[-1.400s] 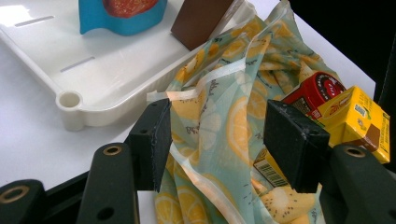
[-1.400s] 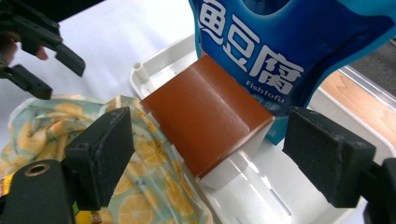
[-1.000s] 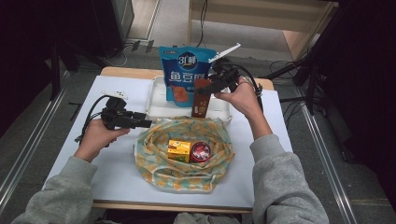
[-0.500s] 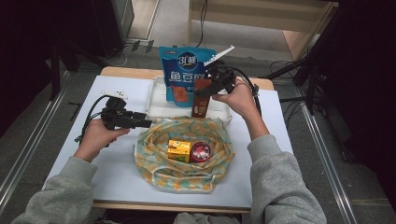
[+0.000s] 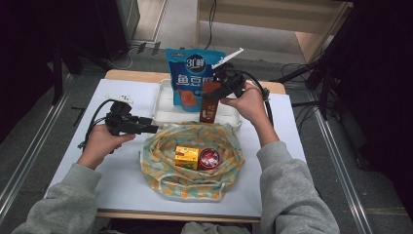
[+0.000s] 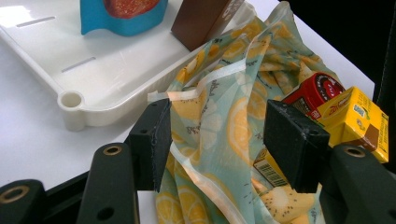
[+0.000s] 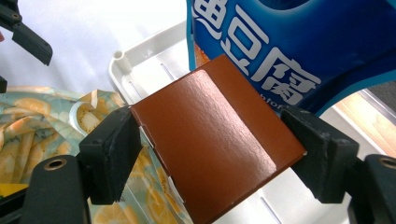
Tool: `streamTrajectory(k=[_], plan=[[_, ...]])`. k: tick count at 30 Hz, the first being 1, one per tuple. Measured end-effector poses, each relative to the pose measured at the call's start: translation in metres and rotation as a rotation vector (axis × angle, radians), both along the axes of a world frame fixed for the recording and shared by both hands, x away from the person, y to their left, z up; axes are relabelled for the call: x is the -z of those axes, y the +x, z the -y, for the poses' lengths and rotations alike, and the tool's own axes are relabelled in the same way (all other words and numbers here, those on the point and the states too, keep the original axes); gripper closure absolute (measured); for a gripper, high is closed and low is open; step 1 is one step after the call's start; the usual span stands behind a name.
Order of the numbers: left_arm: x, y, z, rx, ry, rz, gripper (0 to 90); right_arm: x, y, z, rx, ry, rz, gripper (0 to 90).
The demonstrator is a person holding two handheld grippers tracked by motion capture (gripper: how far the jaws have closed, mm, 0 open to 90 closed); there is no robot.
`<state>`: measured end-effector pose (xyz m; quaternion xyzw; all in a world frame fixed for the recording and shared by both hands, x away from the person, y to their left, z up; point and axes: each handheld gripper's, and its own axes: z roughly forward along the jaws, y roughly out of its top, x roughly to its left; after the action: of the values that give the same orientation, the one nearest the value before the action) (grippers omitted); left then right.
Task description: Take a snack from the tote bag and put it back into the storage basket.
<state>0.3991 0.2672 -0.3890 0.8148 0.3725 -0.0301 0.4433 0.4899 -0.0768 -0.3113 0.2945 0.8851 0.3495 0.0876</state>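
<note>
At the 9 o'clock side of the white table [image 5: 73,161] we hold the left hand-held gripper [image 5: 152,129] low, its jaws spread with nothing between them, pointing toward 3 o'clock at the rim of the lemon-print cloth bag [image 5: 160,156]; in the left gripper view the bag's pale hem [image 6: 210,84] runs across the gap between the pads without our being able to tell whether it touches them. In the middle of the table the bag lies open, and inside it a yellow carton [image 5: 187,157] sits just beside a red round tin [image 5: 209,158], the tin on the 3 o'clock side. Toward 12 o'clock from the bag stands a white tray [image 5: 163,105], and a blue snack pouch [image 5: 190,73] stands upright in it. At about 1 o'clock we grip the brown box [image 5: 209,102] with the right hand-held gripper [image 5: 214,90], which pinches the box by its two sides; the box hangs upright at the tray's near edge, just beyond the bag's far rim, in front of the pouch. In the right gripper view the box [image 7: 219,140] is tilted between the black pads [image 7: 112,154], the pouch behind it.
</note>
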Motion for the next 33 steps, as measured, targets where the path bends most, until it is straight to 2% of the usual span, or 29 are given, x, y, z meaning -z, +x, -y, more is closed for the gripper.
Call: streamTrajectory(k=[6, 10, 14, 28, 33], plan=[[0.000, 0.000, 0.000, -0.001, 0.002, 0.001, 42.5, -0.001, 0.000, -0.001, 0.024, -0.004, 0.008, 23.5], [0.000, 0.000, 0.000, 0.000, 0.001, 0.001, 42.5, -0.002, 0.001, -0.004, 0.035, 0.011, 0.000, 23.6], [0.000, 0.000, 0.000, -0.001, 0.001, 0.003, 42.5, -0.004, 0.001, -0.014, 0.030, 0.022, 0.004, 23.7], [-0.001, 0.000, -0.003, -0.007, -0.007, 0.005, 42.5, 0.000, 0.006, -0.055, 0.038, 0.106, 0.001, 23.7], [-0.002, 0.000, -0.005, -0.006, -0.005, 0.006, 42.5, 0.006, 0.006, -0.058, 0.046, 0.117, 0.005, 23.8]])
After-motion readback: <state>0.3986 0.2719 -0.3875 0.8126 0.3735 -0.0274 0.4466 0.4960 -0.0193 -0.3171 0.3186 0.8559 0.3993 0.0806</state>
